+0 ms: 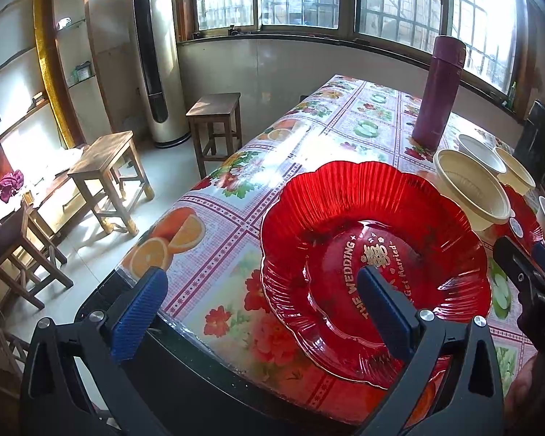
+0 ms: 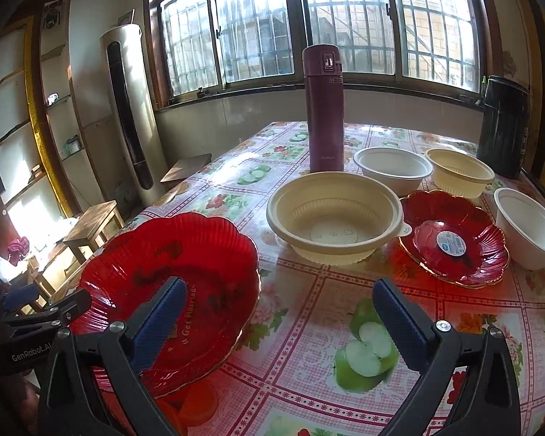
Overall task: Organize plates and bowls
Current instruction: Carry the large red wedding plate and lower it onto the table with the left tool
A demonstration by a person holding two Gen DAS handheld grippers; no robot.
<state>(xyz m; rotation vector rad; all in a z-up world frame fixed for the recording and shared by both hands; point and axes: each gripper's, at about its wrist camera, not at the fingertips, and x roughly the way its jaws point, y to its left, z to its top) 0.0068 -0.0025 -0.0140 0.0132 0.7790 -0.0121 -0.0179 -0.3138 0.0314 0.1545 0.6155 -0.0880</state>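
Both grippers wide open, holding nothing: left gripper (image 1: 261, 290) over the big red plate (image 1: 374, 269), right gripper (image 2: 278, 312) just beside it, cream bowl (image 2: 336, 214) farther back.

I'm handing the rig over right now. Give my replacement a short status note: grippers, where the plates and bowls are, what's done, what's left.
Left gripper: open, empty, over the near rim of the large red scalloped plastic plate.
Right gripper: open, empty, above the fruit-print tablecloth.
Small red scalloped plate sits to the right, separate.
Large cream plastic bowl is in the middle; behind it, white bowl and small cream bowl; another white bowl far right.
Done: nothing stacked.
Left: stack plates together, nest bowls.
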